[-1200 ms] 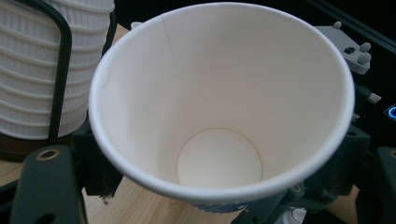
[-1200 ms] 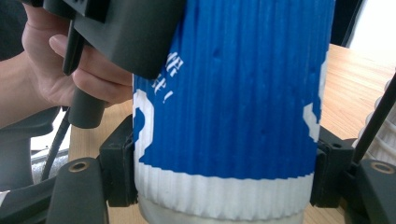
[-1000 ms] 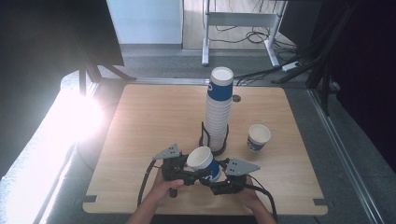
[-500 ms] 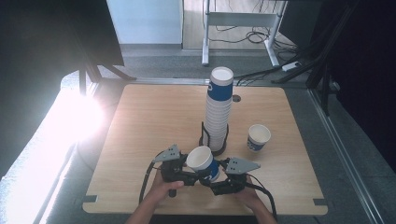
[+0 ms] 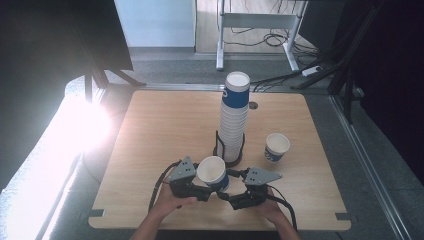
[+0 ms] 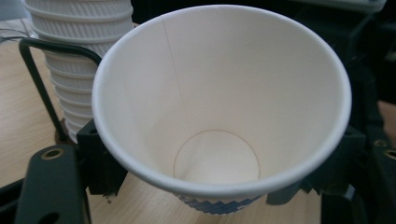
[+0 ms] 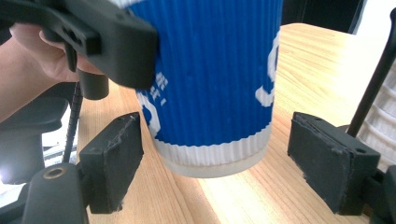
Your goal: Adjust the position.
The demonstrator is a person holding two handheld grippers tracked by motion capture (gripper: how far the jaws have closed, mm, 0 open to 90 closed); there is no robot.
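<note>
Two grippers on one paper cup (image 5: 212, 172), near table edge, just in front of the tall cup stack (image 5: 234, 117) in its wire holder (image 5: 229, 150). Left gripper (image 5: 204, 184) is clamped on the cup's upper wall, just under the rim; cup sits upright between its jaws, mouth up, base a little off the table (image 5: 160, 125). Right gripper (image 7: 233, 163) has just been opening: its pads (image 7: 114, 158) stand clear on both sides of the cup's lower end, cup between them, not pressed. So the left hand (image 5: 172, 202) alone carries it; long axis vertical, slightly tilted. Cup: blue ribbed sleeve with white print, white band at base, plain white inside, empty. A second cup (image 5: 276, 147) stands apart, beyond the right gripper.
</note>
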